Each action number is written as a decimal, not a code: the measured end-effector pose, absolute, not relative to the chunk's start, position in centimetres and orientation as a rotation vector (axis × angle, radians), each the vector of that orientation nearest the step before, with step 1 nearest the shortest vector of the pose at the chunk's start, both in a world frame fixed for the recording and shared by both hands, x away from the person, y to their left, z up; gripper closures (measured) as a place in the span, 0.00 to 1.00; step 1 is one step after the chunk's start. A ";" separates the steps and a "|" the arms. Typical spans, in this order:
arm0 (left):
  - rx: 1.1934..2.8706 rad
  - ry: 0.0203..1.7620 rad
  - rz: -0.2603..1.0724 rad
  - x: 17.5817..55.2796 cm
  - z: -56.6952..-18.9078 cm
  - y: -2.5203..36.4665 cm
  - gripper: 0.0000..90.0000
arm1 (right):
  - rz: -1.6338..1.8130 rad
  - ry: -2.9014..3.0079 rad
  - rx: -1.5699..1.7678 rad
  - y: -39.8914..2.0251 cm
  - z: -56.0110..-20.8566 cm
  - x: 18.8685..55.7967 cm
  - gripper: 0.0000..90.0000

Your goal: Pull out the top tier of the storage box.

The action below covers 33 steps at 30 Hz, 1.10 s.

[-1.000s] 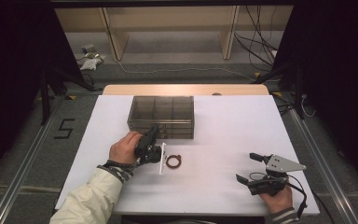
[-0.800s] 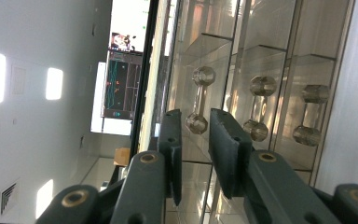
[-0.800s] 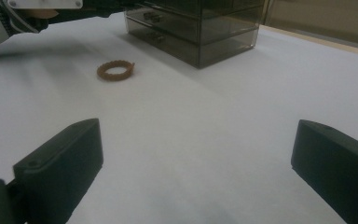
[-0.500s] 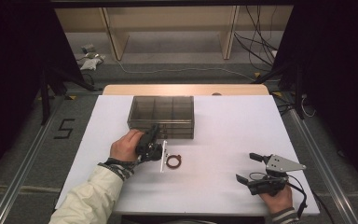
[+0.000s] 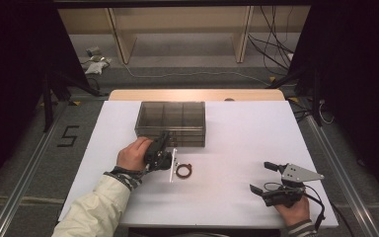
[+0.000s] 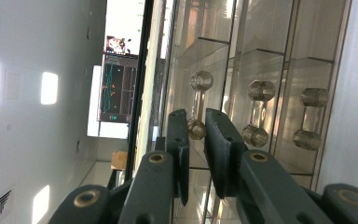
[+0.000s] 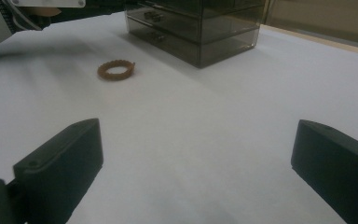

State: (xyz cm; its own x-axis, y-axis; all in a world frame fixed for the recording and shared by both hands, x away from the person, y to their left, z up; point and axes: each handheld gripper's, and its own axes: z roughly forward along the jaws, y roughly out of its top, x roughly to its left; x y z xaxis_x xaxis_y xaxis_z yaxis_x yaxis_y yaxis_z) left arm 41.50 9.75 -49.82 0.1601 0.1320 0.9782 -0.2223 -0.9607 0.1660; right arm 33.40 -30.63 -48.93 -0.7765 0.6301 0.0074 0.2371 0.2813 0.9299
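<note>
The left gripper (image 6: 196, 128), jaws just closing, pinches 1 drawer handle (image 6: 199, 103) at the smoked organiser's (image 5: 170, 114) front edge, while the right gripper (image 7: 191, 158) gapes wide over bare table (image 5: 242, 143).

A lab-style recording room: a white table (image 5: 237, 148) boxed in by black curtains (image 5: 355, 74), loose cables (image 5: 271, 47) on the grey floor, metal floor rails (image 5: 24, 197)

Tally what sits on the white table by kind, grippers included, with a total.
Smoky clear drawer box: 1
Brown braided ring: 1
White stick-like item: 1
Handheld grippers: 2, left gripper with jaws at a drawer knob, right gripper open
Total: 5
</note>
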 end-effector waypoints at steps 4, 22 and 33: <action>2.168 -0.081 1.873 41.5 -49.8 9.7 0.89 | 1.494 2.196 0.783 -30.6 -48.9 33.4 0.04; 2.185 -0.140 1.836 39.7 -49.5 10.3 0.89 | 1.494 2.197 0.781 -30.6 -48.9 33.4 0.04; 2.168 -0.173 1.822 38.8 -49.6 10.5 0.89 | 1.494 2.197 0.781 -30.6 -48.9 33.4 0.04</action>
